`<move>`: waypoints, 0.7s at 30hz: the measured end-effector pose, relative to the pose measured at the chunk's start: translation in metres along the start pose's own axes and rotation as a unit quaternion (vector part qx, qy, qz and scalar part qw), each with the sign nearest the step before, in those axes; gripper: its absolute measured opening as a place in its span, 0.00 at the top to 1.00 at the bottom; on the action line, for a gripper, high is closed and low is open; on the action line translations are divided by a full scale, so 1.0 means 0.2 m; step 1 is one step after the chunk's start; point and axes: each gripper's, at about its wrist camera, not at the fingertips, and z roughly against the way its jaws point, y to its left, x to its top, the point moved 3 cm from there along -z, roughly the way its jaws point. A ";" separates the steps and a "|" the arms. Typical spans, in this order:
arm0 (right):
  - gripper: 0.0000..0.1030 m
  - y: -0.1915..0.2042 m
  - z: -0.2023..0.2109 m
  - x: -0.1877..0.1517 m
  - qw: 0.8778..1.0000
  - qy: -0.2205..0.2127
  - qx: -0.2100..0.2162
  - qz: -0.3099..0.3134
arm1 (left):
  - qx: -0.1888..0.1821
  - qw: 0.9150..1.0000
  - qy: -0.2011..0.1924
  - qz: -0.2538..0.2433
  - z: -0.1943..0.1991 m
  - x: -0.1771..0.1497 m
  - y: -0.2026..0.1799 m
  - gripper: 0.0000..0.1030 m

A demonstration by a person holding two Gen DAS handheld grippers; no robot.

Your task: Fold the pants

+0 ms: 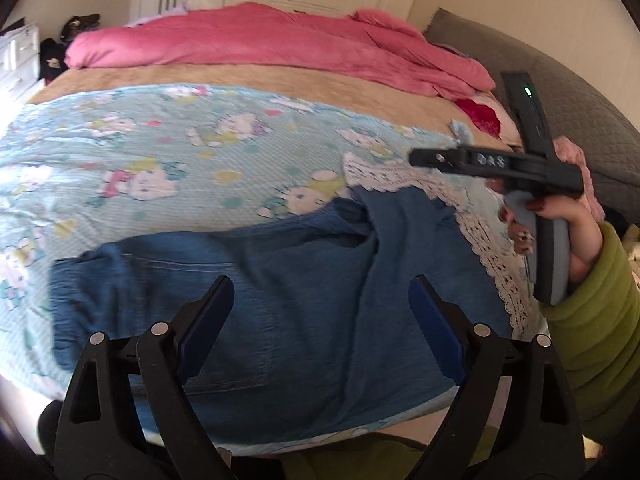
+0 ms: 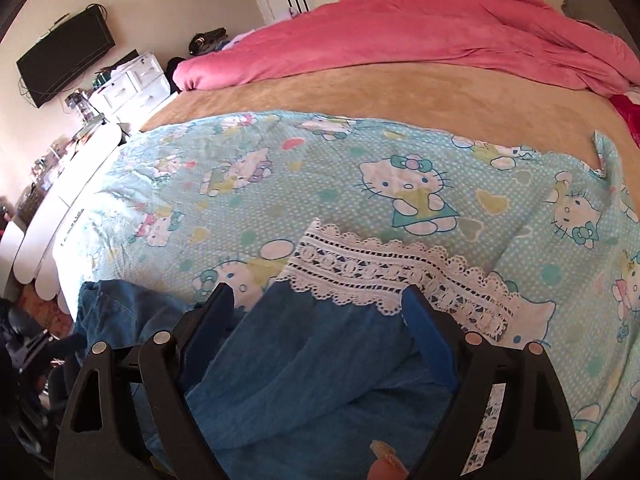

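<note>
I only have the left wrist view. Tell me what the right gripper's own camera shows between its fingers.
Observer: The right gripper is open, with blue denim of the pants lying between its fingers and nothing clamped.
Operator: Report what lies just past the fingertips.
Observer: The pants' white lace hem lies flat on the Hello Kitty sheet right ahead of them.
Operator: Now say what is off to the left of the bed.
Observer: A black TV hangs on the wall above a white dresser, both out of your frame's reach.
</note>
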 end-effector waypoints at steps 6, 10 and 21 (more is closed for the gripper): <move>0.17 -0.05 -0.08 0.05 1.000 0.015 -0.015 0.006 | -0.037 0.999 0.033 -0.014 -0.21 -0.02 -0.14 0.20; 0.17 -0.09 -0.12 0.10 1.000 0.023 -0.021 0.001 | -0.050 0.997 0.049 -0.033 -0.31 -0.04 -0.20 0.20; 0.17 -0.12 -0.18 0.14 0.998 0.046 -0.043 0.025 | -0.077 0.994 0.061 -0.036 -0.42 -0.08 -0.22 0.40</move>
